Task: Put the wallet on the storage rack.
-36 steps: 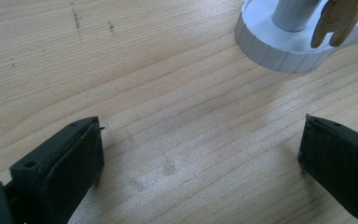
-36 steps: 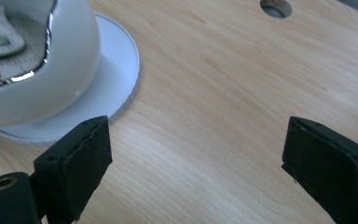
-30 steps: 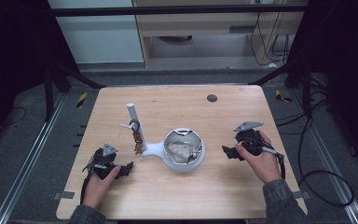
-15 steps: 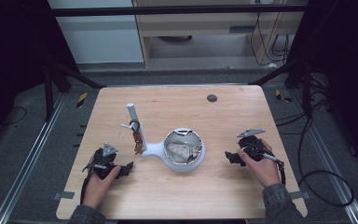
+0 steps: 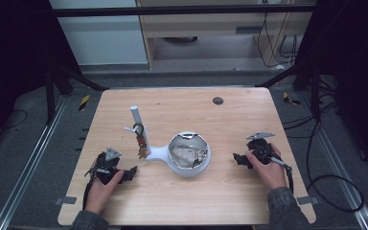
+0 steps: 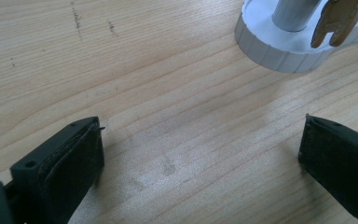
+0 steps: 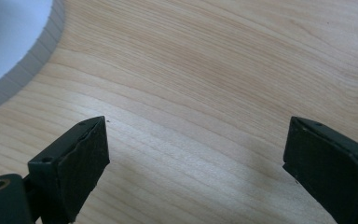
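Both grippers, left [image 5: 130, 173] and right [image 5: 237, 159], jaws spread; white stand [image 5: 182, 155] long axis points left-right.

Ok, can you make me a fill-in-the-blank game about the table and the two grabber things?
1. The white bowl sits on a table made of ____.
2. Both the left gripper and the right gripper have their jaws ____.
3. The key hangs from the white stand's ____.
4. The small dark round spot on the table is nearer the ____ gripper.

Missing words: wood; open; post; right
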`<state>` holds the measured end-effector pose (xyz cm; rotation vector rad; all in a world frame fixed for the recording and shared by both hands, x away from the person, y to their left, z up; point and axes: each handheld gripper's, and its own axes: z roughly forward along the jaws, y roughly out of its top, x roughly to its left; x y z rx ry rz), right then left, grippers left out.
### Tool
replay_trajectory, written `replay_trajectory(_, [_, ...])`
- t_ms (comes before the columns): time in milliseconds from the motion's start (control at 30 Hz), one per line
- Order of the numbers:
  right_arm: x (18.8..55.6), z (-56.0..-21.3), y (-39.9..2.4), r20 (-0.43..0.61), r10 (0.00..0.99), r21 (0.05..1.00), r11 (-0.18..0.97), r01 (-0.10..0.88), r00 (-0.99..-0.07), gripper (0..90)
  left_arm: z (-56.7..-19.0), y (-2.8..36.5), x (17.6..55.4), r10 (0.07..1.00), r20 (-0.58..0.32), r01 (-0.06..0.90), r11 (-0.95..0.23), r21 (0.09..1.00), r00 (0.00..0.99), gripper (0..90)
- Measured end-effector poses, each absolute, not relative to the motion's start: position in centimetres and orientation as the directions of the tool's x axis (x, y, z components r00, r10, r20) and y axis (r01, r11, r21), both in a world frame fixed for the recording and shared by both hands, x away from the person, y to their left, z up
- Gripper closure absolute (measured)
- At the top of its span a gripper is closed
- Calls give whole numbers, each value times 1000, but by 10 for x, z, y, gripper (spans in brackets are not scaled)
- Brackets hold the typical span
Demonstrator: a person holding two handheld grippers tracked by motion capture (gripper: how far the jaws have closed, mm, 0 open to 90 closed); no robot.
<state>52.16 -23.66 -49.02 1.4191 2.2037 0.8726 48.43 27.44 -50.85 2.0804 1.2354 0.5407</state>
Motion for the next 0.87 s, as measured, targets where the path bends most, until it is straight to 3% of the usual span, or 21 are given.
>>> replay_trajectory(867, [501, -512, -247, -5, 929, 730, 256, 634, -369, 40, -509, 275, 484, 882, 19, 613, -342, 712, 471, 0])
